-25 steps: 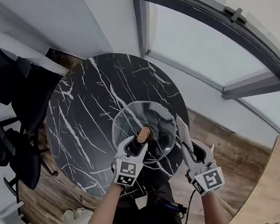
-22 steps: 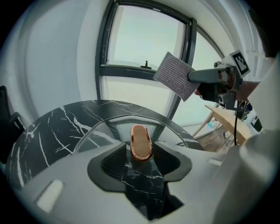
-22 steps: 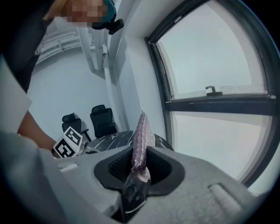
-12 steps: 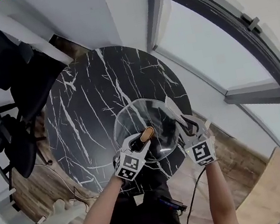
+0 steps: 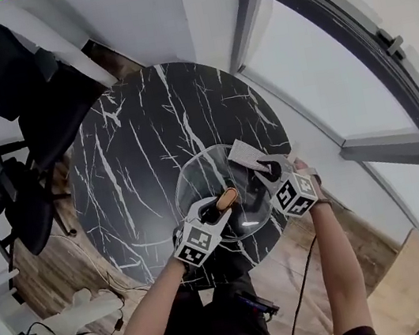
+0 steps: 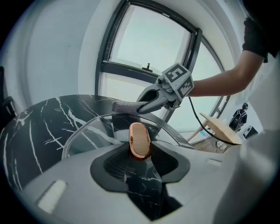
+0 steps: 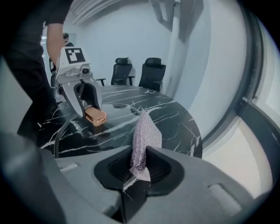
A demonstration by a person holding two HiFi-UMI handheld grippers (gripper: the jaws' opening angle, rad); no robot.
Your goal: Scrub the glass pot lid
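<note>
Lid (image 5: 202, 178) lies on the table (image 5: 132, 136), lower centre of frame. My left gripper (image 5: 217, 209), jaws just closed, pins its knob (image 5: 226, 198). My right gripper (image 5: 263, 166) pinches a mesh cloth (image 5: 241, 153) at the rim. Scrubbing, I judge, is barely starting, with the whole glass left.

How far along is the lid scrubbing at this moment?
Done: the left hand-held gripper, whose jaws have just been closing, grips the lid knob, steadying the glass lid; the right hand-held gripper pinches the mesh scrub cloth. In hand: the cloth is poised at the lid's far rim; contact unclear. Left: the scrubbing itself.
</note>
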